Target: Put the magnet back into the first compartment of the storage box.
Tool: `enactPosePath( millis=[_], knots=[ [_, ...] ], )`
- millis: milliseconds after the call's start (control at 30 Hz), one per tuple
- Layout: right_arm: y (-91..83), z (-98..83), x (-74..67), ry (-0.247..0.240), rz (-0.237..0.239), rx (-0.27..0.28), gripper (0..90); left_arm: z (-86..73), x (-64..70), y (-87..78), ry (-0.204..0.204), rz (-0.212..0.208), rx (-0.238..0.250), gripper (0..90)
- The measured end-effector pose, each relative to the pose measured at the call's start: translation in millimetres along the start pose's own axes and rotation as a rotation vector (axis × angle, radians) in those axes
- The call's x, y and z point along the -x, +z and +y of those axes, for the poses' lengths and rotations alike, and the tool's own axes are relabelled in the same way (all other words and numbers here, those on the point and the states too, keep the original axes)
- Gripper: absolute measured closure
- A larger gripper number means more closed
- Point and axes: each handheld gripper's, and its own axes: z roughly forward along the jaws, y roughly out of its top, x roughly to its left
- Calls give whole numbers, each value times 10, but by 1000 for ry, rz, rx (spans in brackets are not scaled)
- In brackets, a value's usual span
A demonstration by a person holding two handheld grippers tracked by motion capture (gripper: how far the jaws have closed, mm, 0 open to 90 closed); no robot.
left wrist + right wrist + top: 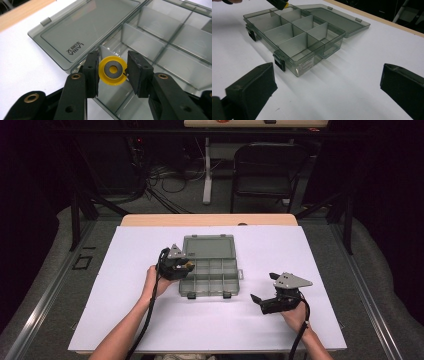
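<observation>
Left gripper (113,71) pinches yellow spool (112,70) between pads, over compartment box (220,276) at its 9 o'clock edge, near hinge of open lid (208,246). Right gripper (261,302) at box's 4 o'clock, on white sheet (130,320), jaws spread wide, holding nothing.

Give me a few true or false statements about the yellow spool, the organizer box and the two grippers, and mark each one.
1. The left gripper holds a yellow spool between its jaws. True.
2. The organizer box has its lid shut. False: the lid lies folded open, flat on the table.
3. The right gripper grips the box's latch. False: its jaws stand open over the white table, apart from the box.
4. The spool is above a compartment at the box's lid side. True.
5. The box's compartments are full of parts. False: those in view look empty.
</observation>
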Motion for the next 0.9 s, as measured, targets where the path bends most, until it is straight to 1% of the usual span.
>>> enactPosePath(
  millis=[33,100,167,200,233,267,333,433,500,600,667,767,833,900],
  knots=[
    [0,3,-6,0,0,2,0,-5,-4,14,-12,3,0,620],
    [-2,7,-16,-3,3,1,0,-3,-6,8,-18,10,6,543],
    [-7,12,-21,-8,2,3,0,9,-7,-32,-26,25,29,441],
    [-9,12,-20,-7,1,3,0,18,-8,-58,-24,38,33,362],
    [-11,10,-16,-7,0,3,0,23,-7,-82,-25,44,40,325],
    [-11,6,-14,-2,0,3,0,25,-3,-97,-30,43,47,278],
    [-18,1,-6,1,-2,-1,0,27,14,-108,-29,30,43,172],
    [-20,0,-4,1,-3,-2,0,36,47,-118,-16,27,49,108],
    [-18,8,-12,-2,-2,0,0,50,71,-123,-17,40,60,89],
    [-5,19,-21,0,2,1,0,57,93,-131,-12,36,61,53],
    [4,21,-21,-2,5,-1,0,58,100,-138,-10,38,62,45],
    [15,18,-18,-2,7,-5,0,60,118,-150,-18,38,69,21],
    [13,13,-12,-1,6,-6,0,65,145,-159,-16,38,72,4],
    [17,8,-6,3,-5,-9,0,69,180,-165,-8,41,75,3]
  ],
)
